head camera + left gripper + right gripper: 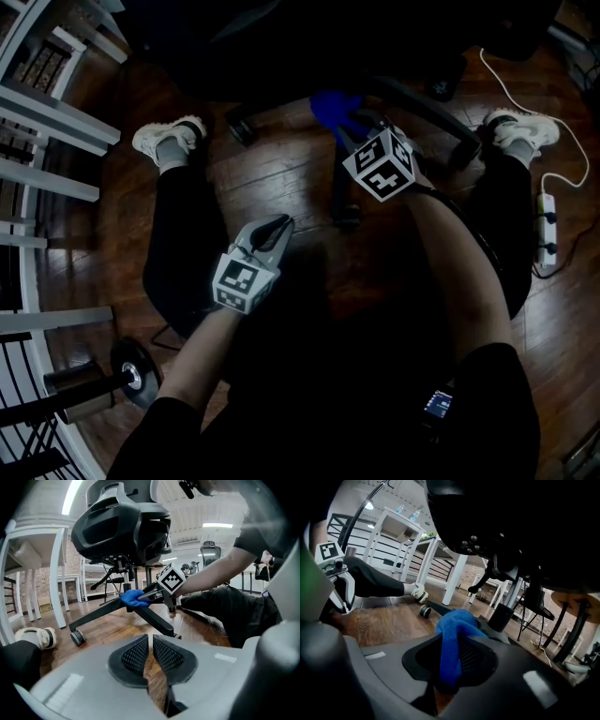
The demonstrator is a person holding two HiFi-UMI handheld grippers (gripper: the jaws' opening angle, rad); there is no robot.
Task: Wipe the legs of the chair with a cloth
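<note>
- Right gripper [452, 653] clenches the blue cloth [457, 620]; the grip appears secure.
- Left gripper [151, 656] is closed on nothing, held well clear.
- Cloth sits at the hub end of a chair leg [98, 612]; advise firm strokes outward to the caster [77, 637].

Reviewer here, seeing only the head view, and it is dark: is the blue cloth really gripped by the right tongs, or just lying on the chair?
Observer: Gripped. The right gripper view shows the blue cloth pinched in the tongs of the right gripper.
Operator: Does it touch a leg?
Observer: In the left gripper view it sits against a chair leg, near where the legs meet.
Operator: And the left tongs?
Observer: The left gripper is shut on nothing, apart from the chair.
</note>
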